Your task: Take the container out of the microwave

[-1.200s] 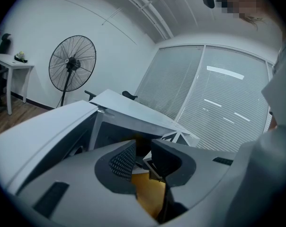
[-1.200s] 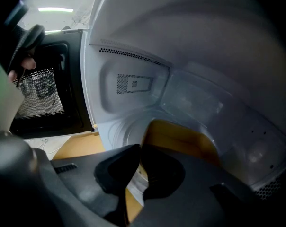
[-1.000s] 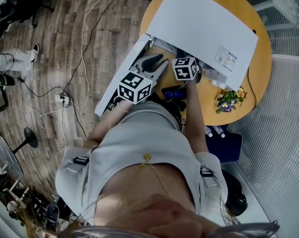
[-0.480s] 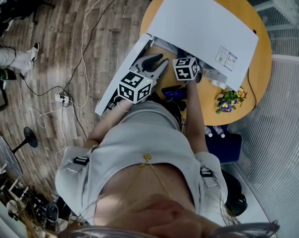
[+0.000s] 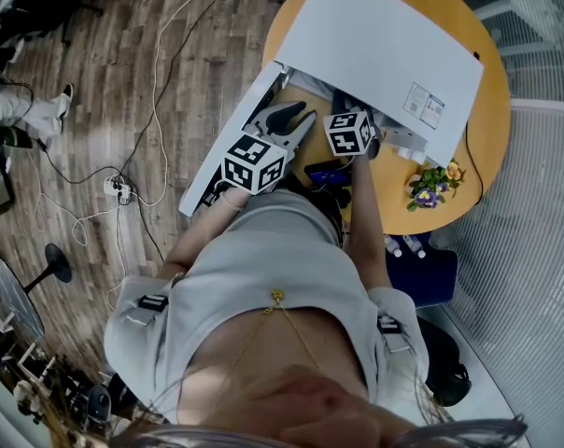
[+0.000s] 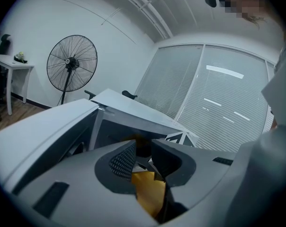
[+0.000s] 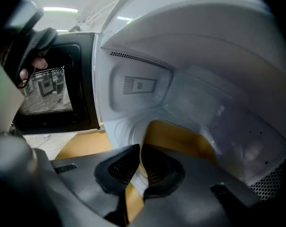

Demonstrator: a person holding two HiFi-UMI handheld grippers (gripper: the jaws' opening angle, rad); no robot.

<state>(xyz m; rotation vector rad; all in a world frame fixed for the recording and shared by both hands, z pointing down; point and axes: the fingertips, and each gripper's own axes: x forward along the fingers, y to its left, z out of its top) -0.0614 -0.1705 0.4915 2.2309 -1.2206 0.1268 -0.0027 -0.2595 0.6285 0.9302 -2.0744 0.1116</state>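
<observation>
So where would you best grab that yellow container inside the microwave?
By its near wall, reaching straight in through the open front. The yellow container sits inside the microwave, whose walls block every other side, and its thin upright edge suits a pinch. The right gripper looks shut on that edge.

The microwave (image 5: 385,49) stands on the round table (image 5: 492,119), its door (image 5: 231,143) swung out left. My left gripper (image 5: 301,124) sits between door and cavity. My right gripper (image 7: 139,150) reaches inside, jaws on the near rim of the container (image 7: 181,136). Flowers (image 5: 430,187) lie to the right.
</observation>
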